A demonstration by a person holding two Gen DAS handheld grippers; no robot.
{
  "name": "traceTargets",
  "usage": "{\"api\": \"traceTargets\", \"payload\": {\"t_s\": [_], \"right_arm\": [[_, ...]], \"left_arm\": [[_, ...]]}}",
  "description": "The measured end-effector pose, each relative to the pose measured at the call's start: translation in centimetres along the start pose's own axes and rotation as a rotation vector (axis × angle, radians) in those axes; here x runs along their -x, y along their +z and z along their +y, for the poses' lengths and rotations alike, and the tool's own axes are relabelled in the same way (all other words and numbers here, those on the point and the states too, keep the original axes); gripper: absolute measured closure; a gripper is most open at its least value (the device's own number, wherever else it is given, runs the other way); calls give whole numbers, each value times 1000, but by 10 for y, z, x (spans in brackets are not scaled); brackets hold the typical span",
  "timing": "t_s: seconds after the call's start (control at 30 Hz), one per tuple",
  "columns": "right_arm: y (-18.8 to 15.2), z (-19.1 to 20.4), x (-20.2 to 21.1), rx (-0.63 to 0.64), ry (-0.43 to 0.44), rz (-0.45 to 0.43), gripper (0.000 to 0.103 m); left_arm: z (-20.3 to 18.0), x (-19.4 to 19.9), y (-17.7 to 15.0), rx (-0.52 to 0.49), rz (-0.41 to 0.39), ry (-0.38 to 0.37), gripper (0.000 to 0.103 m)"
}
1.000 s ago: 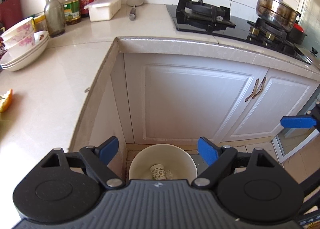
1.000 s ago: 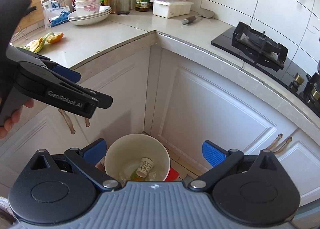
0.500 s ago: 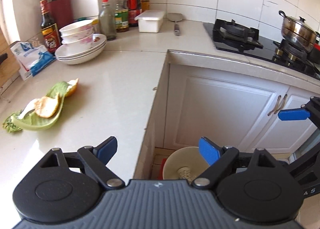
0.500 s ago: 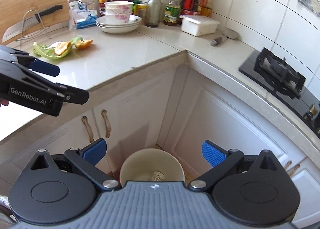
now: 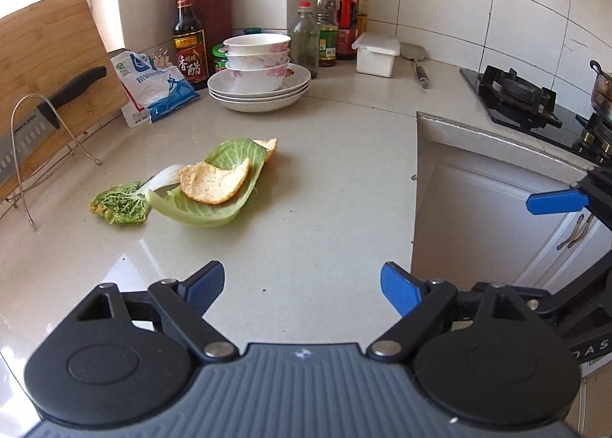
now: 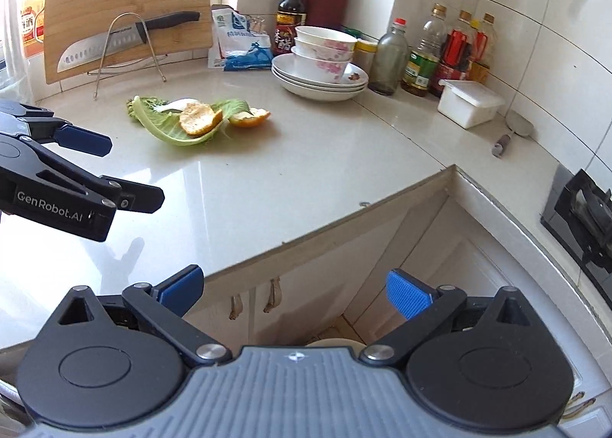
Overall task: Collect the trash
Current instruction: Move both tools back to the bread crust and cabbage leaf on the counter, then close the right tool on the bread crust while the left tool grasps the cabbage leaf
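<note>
A green cabbage leaf (image 5: 214, 205) lies on the pale counter (image 5: 325, 178) with an orange peel (image 5: 214, 182) on top of it and a second peel (image 5: 269, 147) at its far end. The same leaf (image 6: 172, 128) and peels (image 6: 199, 119) show in the right wrist view. My left gripper (image 5: 302, 291) is open and empty over the counter, short of the leaf. My right gripper (image 6: 294, 291) is open and empty past the counter's edge, above the white bin (image 6: 331, 342), whose rim just shows.
Stacked bowls on plates (image 5: 260, 82), a salt bag (image 5: 157, 90), bottles (image 5: 325, 29) and a white box (image 5: 376, 54) stand at the back. A cutting board with a knife on a wire rack (image 5: 42, 101) is at the left. The stove (image 5: 520, 98) is at the right.
Both grippers have risen and swung left from over the bin toward the counter. The leaf and peels now lie ahead of the left gripper. The bin has dropped almost out of sight.
</note>
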State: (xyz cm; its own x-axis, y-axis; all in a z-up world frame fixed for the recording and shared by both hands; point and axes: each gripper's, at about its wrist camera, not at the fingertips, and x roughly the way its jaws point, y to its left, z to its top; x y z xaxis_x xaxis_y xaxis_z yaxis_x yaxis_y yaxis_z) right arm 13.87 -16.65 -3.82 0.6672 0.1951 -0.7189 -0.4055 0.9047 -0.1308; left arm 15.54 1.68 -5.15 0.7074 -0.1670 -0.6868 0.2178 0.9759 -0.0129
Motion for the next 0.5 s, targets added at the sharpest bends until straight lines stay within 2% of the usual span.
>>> {"api": "traceTargets", "payload": {"t_s": [0.17,0.37,0.5], "right_arm": [[30,15,-20,73,78,-2,0],[70,28,-57,253,192,-33,0],[99,28,-83,301,271,-61,0]], "left_arm": [[16,1,-1,52,3,25,14],[41,5,6,145,-8,151,15],[56,10,10,197,-6,223,14]]}}
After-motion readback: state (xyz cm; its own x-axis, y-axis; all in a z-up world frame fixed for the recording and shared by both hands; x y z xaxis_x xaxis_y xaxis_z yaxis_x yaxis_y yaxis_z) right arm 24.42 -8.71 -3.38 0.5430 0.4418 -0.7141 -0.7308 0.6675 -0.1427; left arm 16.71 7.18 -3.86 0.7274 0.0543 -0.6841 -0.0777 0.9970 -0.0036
